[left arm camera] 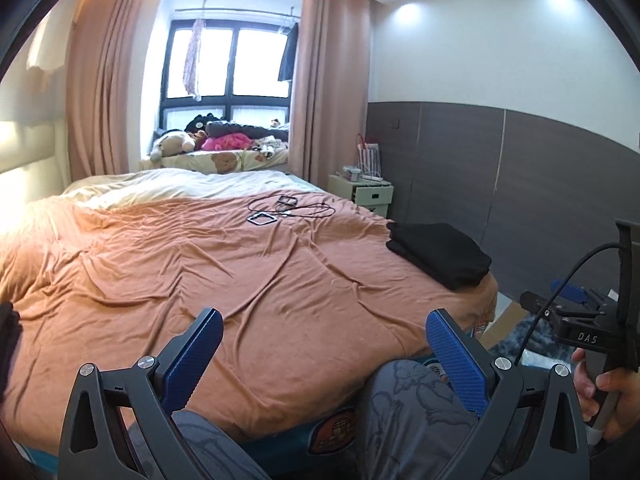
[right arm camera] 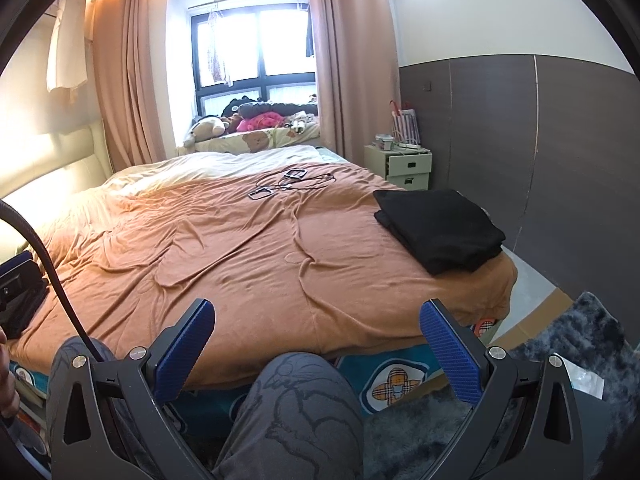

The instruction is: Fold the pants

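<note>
1. One folded stack of black pants (right arm camera: 440, 229) lies on the orange bedspread (right arm camera: 248, 256), at its far right corner, well ahead and right of both sets of jaws.
2. Left gripper (left arm camera: 324, 346): jaws spread wide, holding nothing, hanging over the near bed edge.
3. Right gripper (right arm camera: 318, 340): same, spread and empty, above a knee in grey printed trousers (right arm camera: 296, 408).
4. Cables (right arm camera: 296, 180) lie far ahead, mid-bed.
5. A hand (left arm camera: 600, 392) grips the right unit's handle.

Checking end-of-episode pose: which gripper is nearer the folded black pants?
Right. The pants lie on the bed's right edge. The right gripper hangs open just short of them; the left gripper, also open, sits further left.
</note>
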`<state>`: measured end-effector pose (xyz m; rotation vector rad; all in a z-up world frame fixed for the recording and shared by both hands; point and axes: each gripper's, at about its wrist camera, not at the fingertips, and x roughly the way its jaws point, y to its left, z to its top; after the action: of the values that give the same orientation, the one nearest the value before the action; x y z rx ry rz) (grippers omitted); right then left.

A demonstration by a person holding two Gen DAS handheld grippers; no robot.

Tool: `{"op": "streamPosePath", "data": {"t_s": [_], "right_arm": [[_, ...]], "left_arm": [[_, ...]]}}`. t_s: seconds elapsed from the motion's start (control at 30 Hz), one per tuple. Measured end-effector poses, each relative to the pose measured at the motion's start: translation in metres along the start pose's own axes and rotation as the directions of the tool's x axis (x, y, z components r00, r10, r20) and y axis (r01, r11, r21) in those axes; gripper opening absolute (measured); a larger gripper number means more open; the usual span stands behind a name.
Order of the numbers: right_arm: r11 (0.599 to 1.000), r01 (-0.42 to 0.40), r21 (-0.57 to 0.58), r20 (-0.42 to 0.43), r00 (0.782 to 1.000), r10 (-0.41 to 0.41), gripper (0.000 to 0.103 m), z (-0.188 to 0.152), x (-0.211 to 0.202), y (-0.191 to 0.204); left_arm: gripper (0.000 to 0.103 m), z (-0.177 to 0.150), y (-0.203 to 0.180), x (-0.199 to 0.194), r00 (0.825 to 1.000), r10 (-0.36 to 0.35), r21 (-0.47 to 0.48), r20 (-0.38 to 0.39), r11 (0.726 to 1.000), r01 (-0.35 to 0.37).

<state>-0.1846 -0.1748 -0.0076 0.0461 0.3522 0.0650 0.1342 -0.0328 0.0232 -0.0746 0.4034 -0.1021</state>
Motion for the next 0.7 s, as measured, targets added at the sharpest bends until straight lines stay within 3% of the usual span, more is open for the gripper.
{"op": "streamPosePath", "data": {"t_s": [0.23,0.7], "right_arm": [[1.000,0.000,0.027,0.001,1.000,0.000,0.103,-0.018,0.005,-0.004],[1.000,0.002,0.030,-0.025,1.000,-0.001,0.103,-0.018,0.004,-0.004]], "left_arm": [[0.102,-0.010,0.007,0.006,0.999,0.046,-0.017,-0.006,0.999,-0.046],[0.102,-0.024,0.007,0.015,0.998,0.041,-0.014,-0.052,0.999,-0.042]]}}
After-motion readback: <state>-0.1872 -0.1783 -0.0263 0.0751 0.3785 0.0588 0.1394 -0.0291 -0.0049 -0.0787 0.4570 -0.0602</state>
